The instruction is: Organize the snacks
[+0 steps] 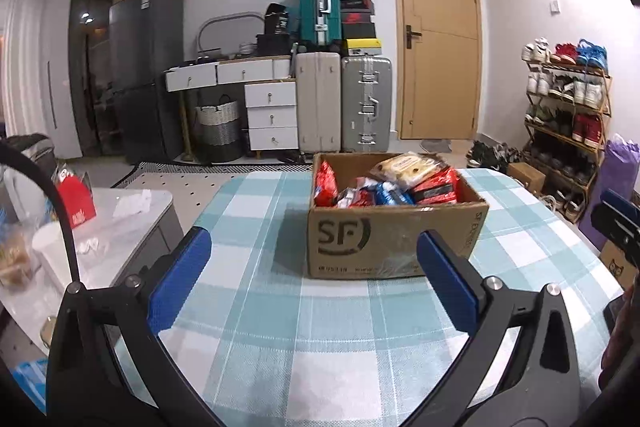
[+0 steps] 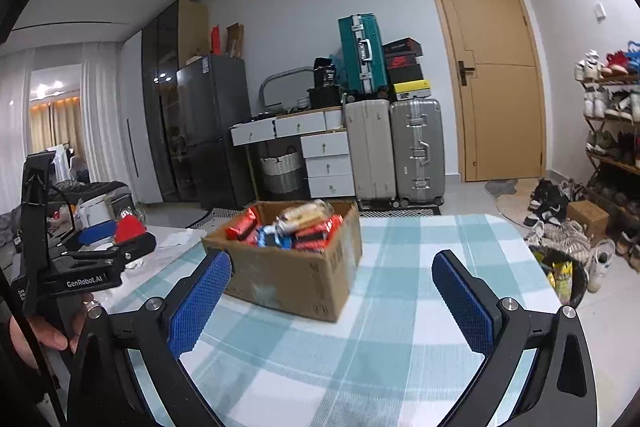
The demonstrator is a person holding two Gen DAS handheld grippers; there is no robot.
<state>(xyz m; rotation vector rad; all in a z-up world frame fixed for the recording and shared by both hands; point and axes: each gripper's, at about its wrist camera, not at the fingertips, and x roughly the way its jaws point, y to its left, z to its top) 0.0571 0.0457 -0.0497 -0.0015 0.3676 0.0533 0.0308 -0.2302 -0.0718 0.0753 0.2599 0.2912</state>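
Brown cardboard box (image 1: 394,239) w/ "SF" print sits mid-far on teal-white checked tablecloth (image 1: 260,307), bare cloth all round, esp. near edge. Packed w/ red, blue, beige snack packets (image 1: 384,183). Left gripper (image 1: 314,281) spread wide, holding nothing; right gripper (image 2: 330,301) likewise.

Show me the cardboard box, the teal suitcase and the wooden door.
cardboard box (image 1: 360,247), left wrist view, its printed front wall.
teal suitcase (image 1: 310,3), left wrist view, its front shell.
wooden door (image 2: 500,87), right wrist view, its middle panel.
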